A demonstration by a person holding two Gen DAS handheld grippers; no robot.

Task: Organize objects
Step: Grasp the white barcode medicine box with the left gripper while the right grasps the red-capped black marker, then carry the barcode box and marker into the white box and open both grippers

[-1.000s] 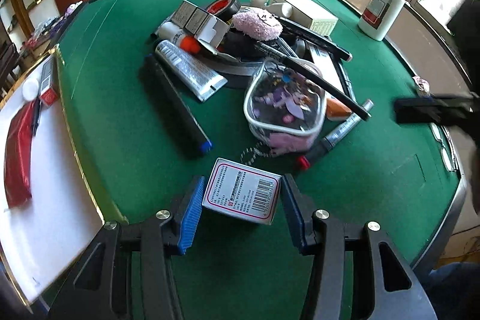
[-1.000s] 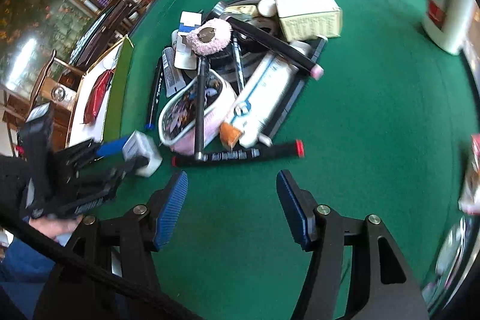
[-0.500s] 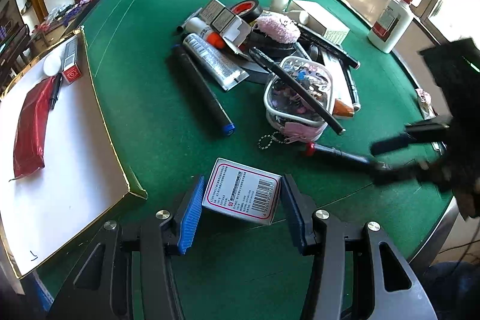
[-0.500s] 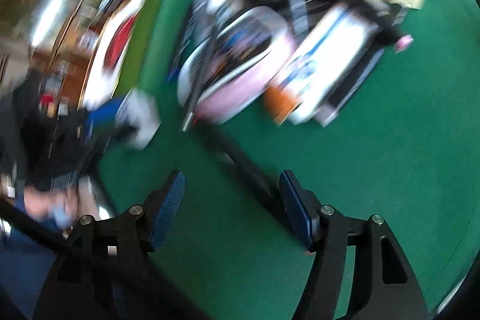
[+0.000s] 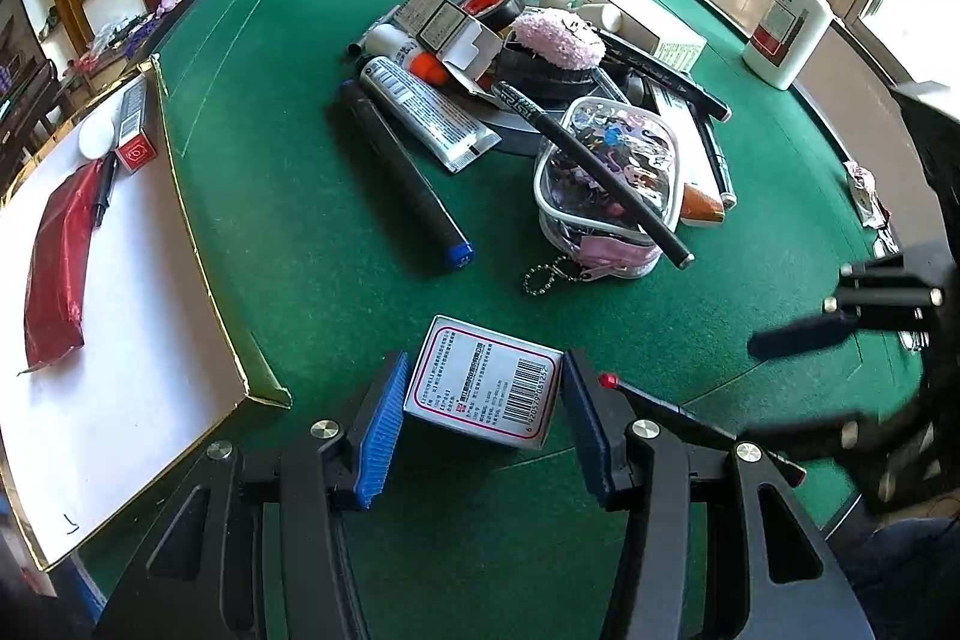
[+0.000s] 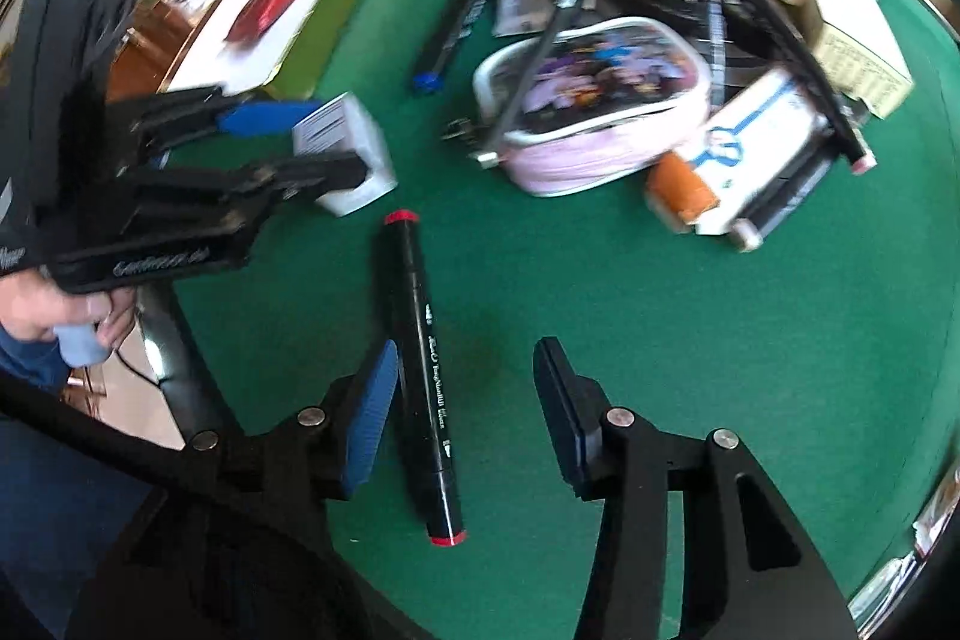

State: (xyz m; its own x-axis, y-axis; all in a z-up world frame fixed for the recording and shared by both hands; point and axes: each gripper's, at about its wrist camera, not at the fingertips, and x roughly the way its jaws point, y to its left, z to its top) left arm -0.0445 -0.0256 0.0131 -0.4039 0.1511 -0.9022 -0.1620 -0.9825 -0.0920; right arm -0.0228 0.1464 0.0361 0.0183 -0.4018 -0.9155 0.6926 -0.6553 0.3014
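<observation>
My left gripper (image 5: 483, 400) is shut on a small white box with a red border and a barcode (image 5: 486, 388), held just above the green table; it also shows in the right wrist view (image 6: 348, 148). My right gripper (image 6: 465, 394) is open, with a black marker with red ends (image 6: 420, 376) lying on the felt between its fingers, close to the left pad (image 6: 372, 412). The marker's red tip (image 5: 609, 379) shows beside my left gripper. A pile of objects sits mid-table, with a clear pink pouch (image 5: 606, 178) and a black pen across it.
A flat white box lid (image 5: 120, 310) with a red packet (image 5: 57, 256) lies at the left. The pile holds a silver tube (image 5: 420, 112), a blue-tipped marker (image 5: 402, 178), a pink puff (image 5: 558, 40) and tape. A white bottle (image 5: 789, 22) stands far right.
My left gripper has pulled back from the pile with the box, toward the white lid. My right gripper swung left and came down around the red-ended marker, which has turned lengthwise.
</observation>
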